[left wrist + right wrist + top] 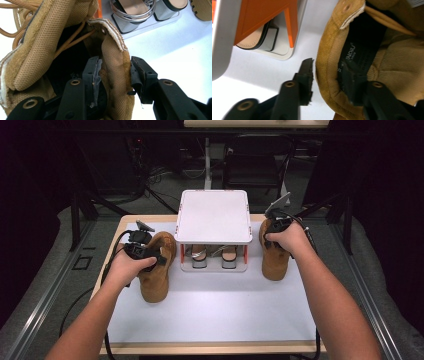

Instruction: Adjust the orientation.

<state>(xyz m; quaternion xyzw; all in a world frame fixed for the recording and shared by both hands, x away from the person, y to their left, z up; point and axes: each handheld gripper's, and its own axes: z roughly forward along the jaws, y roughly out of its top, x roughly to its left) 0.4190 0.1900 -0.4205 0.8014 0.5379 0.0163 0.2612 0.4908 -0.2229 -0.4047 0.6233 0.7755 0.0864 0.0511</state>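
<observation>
Two tan lace-up boots stand on the white table top, one on each side of a white shoe rack [214, 215]. My left gripper [152, 254] grips the left boot [156, 282] at its collar. In the left gripper view one jaw sits inside the boot [50, 50] and the other outside, and my left gripper [116, 67] has the padded collar wall pinched between them. My right gripper [272, 232] is at the top of the right boot [276, 262]. In the right gripper view, my right gripper [327, 68] has one pad against the boot's [392, 62] black lining and the other against the outer side.
The rack's lower shelf holds a pair of heeled sandals [214, 257], also seen as sandals [135, 10] in the left gripper view. Orange brackets [269, 17] carry the rack's top. The white mat [215, 315] runs to the table's front edge. Dark floor and cables lie beyond the table.
</observation>
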